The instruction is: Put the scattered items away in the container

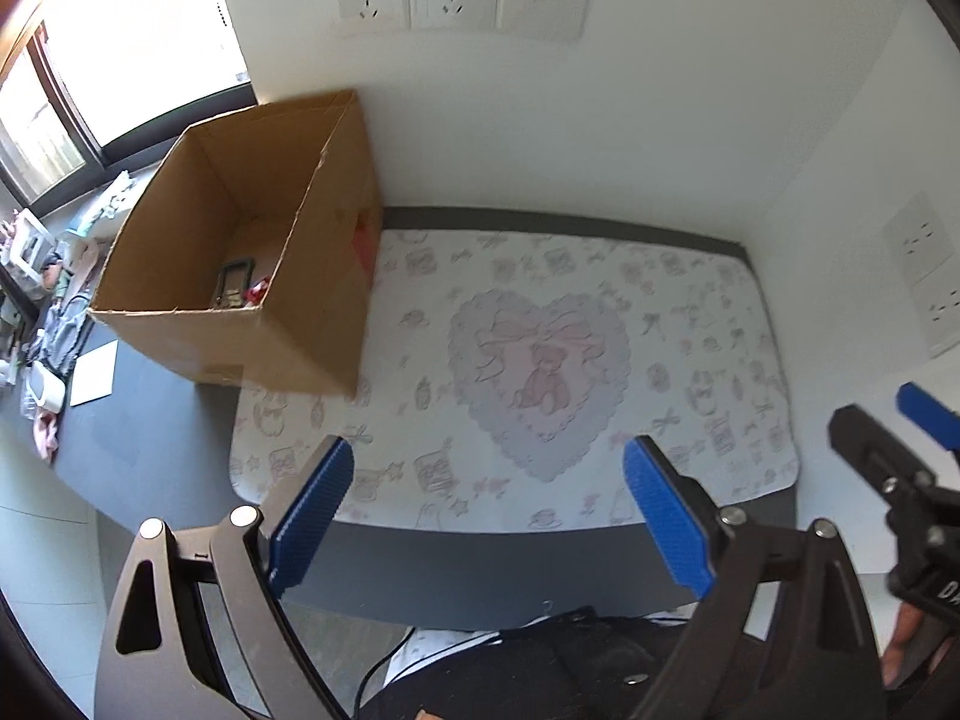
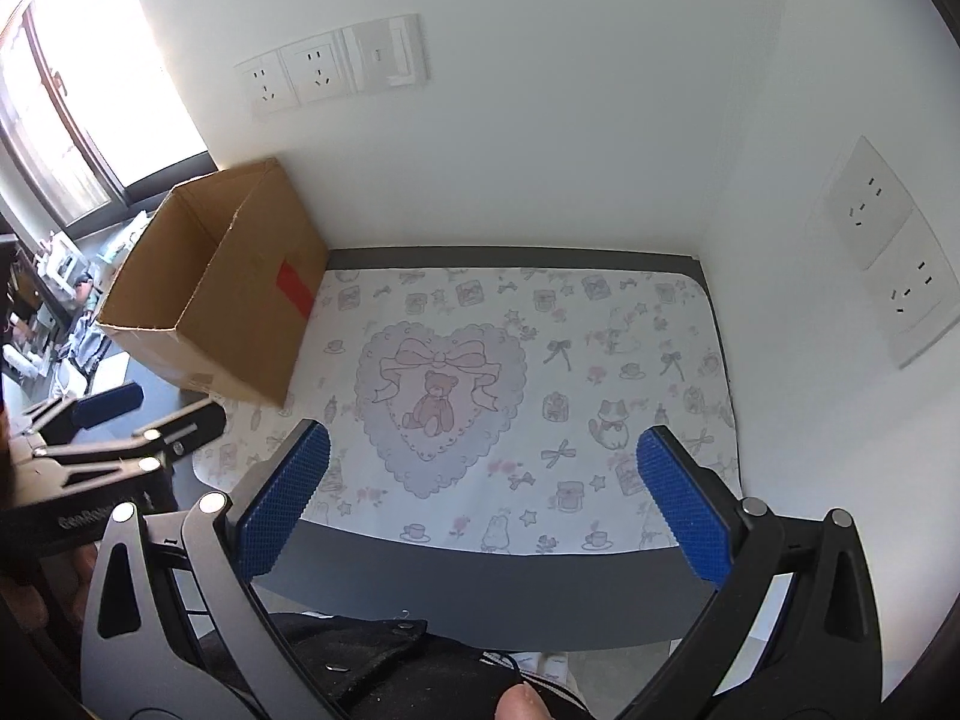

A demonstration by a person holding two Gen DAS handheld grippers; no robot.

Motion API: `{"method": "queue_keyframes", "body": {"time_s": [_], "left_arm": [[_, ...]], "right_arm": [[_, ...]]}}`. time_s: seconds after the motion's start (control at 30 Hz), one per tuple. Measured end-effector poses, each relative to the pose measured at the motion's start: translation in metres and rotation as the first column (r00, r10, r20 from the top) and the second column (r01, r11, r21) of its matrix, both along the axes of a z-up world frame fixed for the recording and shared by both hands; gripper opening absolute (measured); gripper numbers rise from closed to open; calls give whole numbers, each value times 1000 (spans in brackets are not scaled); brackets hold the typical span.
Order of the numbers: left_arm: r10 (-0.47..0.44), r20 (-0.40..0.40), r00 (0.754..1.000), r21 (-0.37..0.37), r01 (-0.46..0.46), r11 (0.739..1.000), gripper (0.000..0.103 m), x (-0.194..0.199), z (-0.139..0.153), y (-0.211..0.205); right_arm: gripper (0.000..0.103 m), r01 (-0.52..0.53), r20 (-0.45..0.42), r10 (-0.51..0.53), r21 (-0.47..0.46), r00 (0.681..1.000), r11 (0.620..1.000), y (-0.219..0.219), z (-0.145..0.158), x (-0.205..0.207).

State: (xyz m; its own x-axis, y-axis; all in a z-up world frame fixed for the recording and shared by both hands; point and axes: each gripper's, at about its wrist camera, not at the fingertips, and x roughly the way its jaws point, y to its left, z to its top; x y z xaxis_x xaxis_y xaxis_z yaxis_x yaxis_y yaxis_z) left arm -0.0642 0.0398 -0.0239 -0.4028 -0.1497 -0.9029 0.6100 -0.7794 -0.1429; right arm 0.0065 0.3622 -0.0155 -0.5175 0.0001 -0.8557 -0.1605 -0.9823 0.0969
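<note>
Already your mat (image 1: 690,330) lies bare of loose items — what can be seen of them sits at the bottom of the cardboard box (image 1: 312,324), a dark framed object (image 1: 231,285) and something small and red (image 1: 259,290) beside it. The box stands at the mat's left corner against the wall, well apart from both sets of jaws. Your left gripper (image 1: 489,516) hangs wide with nothing between its blue pads, and your right gripper (image 2: 480,498) stands just as wide and bare over the mat's near edge. If you shift the box, expect it light but thin-walled — likely to buckle, so pinch one upright wall near a corner, not mid-panel.
</note>
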Motion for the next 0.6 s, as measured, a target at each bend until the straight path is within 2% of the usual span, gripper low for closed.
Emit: {"method": "queue_keyframes", "body": {"time_s": [0.23, 0.4, 0.6], "left_arm": [[-4, -9, 1000, -39, 4, 999, 91, 4, 7, -2], [10, 37, 999, -72, -7, 997, 91, 3, 6, -5], [28, 55, 998, -82, -23, 996, 91, 4, 4, -11]], "right_arm": [[103, -26, 9, 27, -36, 1000, 999, -8, -6, -8], [103, -27, 12, 27, -51, 1000, 998, -10, -9, -10], [103, -12, 32, 14, -57, 999, 998, -9, -16, -13]]}}
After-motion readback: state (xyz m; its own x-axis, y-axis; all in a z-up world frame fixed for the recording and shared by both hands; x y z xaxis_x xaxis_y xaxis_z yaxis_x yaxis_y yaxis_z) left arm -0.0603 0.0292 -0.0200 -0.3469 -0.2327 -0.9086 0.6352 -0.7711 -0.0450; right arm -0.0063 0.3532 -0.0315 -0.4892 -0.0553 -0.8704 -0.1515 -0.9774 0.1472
